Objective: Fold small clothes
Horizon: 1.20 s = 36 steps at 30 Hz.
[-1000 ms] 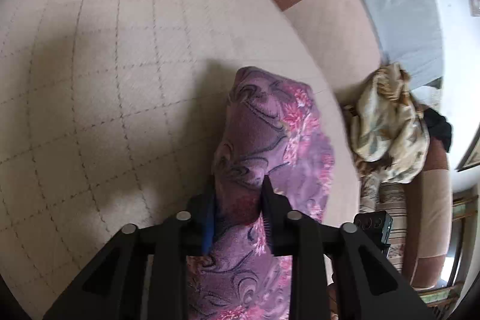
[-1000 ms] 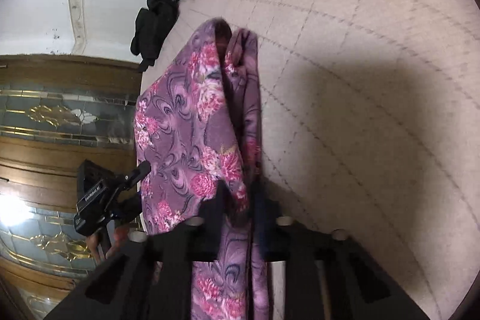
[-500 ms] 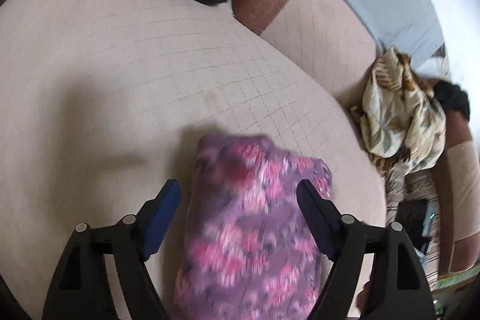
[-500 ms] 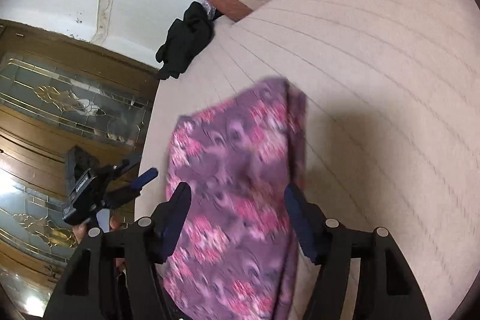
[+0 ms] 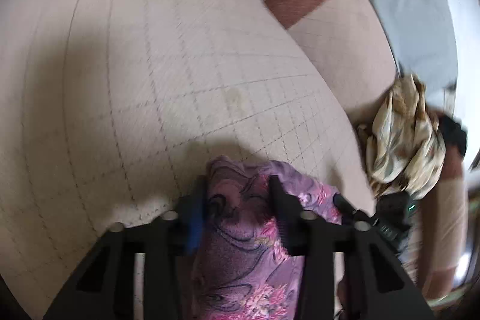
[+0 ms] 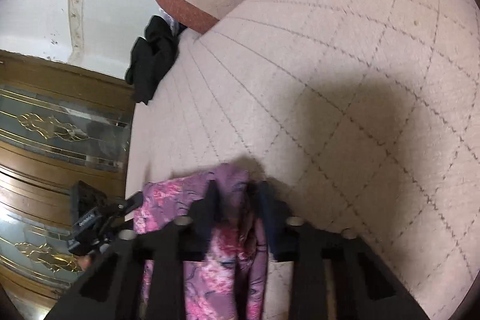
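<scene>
On the near edge of the quilted beige mattress (image 5: 144, 74): one purple floral garment (image 5: 240, 230), bunched. Left tongs (image 5: 238, 188) clamped on its fabric; right tongs (image 6: 237, 194) likewise closed on it. Far end: black garment (image 6: 153, 59). Right: crumpled cream patterned cloth (image 5: 402, 134).

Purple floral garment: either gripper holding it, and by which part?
Both. The left gripper and right gripper are each shut on the folded far end of the purple floral garment, which lies on the quilted cushion.
</scene>
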### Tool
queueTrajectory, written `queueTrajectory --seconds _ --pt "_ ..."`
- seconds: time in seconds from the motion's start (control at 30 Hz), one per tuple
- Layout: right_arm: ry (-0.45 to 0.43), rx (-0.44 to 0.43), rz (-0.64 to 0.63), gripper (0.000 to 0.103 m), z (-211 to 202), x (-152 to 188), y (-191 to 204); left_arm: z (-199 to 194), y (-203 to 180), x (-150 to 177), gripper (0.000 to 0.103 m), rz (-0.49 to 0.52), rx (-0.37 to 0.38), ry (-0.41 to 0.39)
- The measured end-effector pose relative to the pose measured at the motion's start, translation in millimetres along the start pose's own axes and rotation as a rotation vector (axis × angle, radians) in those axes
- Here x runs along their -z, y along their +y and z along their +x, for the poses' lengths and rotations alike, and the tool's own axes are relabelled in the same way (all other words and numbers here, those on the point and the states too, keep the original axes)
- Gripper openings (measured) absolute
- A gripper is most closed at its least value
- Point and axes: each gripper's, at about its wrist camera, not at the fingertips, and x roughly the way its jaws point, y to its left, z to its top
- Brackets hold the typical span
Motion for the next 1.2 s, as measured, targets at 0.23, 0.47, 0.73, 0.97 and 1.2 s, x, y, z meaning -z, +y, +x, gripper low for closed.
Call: queueTrajectory --seconds 0.23,0.47,0.73,0.97,1.2 --pt "-0.013 0.118 -0.062 0.005 1 -3 11 10 8 6 0.036 0.0 -0.02 -0.05" --pt "-0.069 0.099 -0.009 0.053 -61 37 23 -57 -7 29 0.056 0.011 -0.138 -0.148" --pt "-0.081 0.094 0.009 0.062 -143 227 10 -107 15 174 0.08 0.14 -0.259 -0.12" --pt "0.018 0.097 -0.013 0.051 -110 253 15 -112 29 212 0.079 0.131 -0.234 -0.106" --pt "0.024 0.059 0.036 0.025 -108 259 -1 -107 30 233 0.035 0.097 -0.146 -0.055"
